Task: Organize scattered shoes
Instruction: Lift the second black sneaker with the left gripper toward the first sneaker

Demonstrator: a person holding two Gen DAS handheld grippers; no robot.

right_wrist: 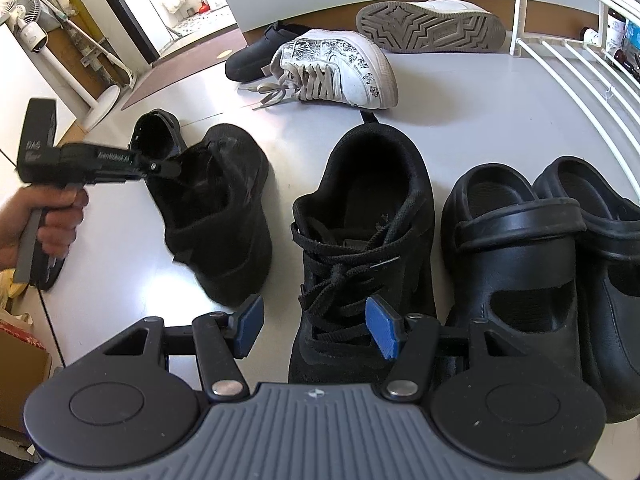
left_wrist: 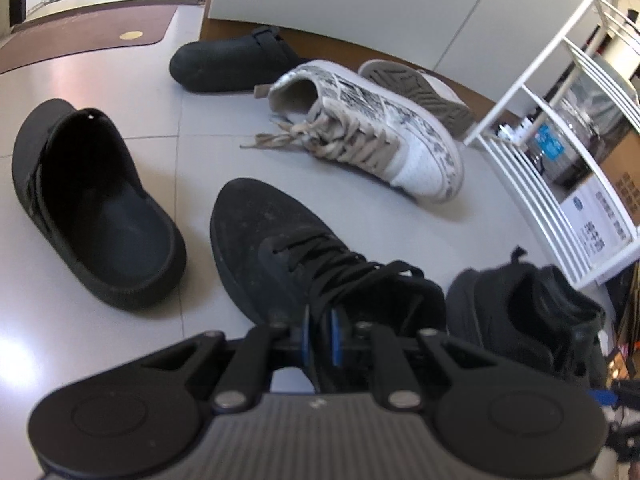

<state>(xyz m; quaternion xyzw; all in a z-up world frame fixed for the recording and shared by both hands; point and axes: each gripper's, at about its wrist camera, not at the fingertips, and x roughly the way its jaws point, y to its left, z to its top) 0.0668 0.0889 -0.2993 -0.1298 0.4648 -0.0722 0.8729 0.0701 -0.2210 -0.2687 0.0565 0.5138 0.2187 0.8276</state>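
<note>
My left gripper [left_wrist: 320,336] is shut on the collar and laces of a black lace-up sneaker [left_wrist: 280,248]. In the right wrist view a hand holds that gripper [right_wrist: 168,166] at the left, with the sneaker [right_wrist: 224,208] tilted in its grip. Its mate [right_wrist: 360,220] stands on the floor in the middle, beside a pair of black strap clogs [right_wrist: 520,260]. My right gripper [right_wrist: 316,328] hangs open over the mate's laces, its blue pads [right_wrist: 382,332] apart and pressing on nothing. A black slip-on clog [left_wrist: 92,208] lies at the left, another [left_wrist: 232,64] farther back.
A white patterned sneaker [left_wrist: 372,136] lies beyond, its mate [right_wrist: 432,28] tipped sole-up by the wall. A white wire rack [left_wrist: 560,140] with bottles and boxes stands at the right. A brown door mat [left_wrist: 80,36] and a standing fan [right_wrist: 24,32] are at the far left.
</note>
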